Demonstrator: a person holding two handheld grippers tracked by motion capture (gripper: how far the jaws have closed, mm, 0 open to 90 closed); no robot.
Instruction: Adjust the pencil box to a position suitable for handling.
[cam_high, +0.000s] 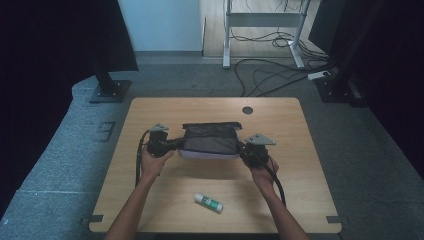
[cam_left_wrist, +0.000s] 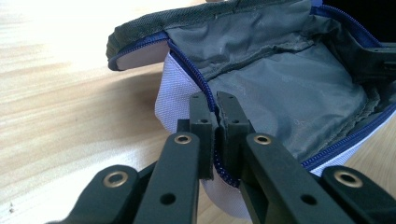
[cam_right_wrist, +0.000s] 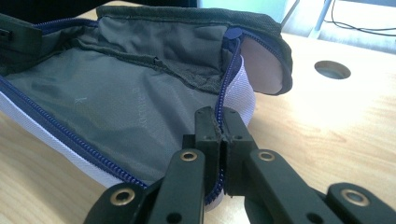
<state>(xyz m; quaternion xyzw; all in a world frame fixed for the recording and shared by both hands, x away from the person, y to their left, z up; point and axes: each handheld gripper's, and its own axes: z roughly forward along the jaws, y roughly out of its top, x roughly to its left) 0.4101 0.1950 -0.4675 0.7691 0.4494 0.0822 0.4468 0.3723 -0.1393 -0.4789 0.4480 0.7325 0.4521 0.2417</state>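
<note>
Grippers (cam_high: 160, 143) and (cam_high: 255, 148) held an open pouch (cam_high: 210, 140) mid-table from above, a glue stick (cam_high: 208, 202) lying loose nearby. Left jaws were clamped on its zipper edge (cam_left_wrist: 212, 154). Right jaws pinched the opposite edge (cam_right_wrist: 218, 140); the pouch looked empty, likely awaiting filling.

wooden table (cam_high: 150, 190) bears pouch (cam_high: 210, 141) and glue stick (cam_high: 208, 202).

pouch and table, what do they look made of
Pouch: woven synthetic cloth, probably nylon; matte grey lining creases softly, white outer shell shows a fine weave, blue toothed zipper at the rim. Table: pale wood-grain top, possibly laminate, smooth with slight sheen.
</note>
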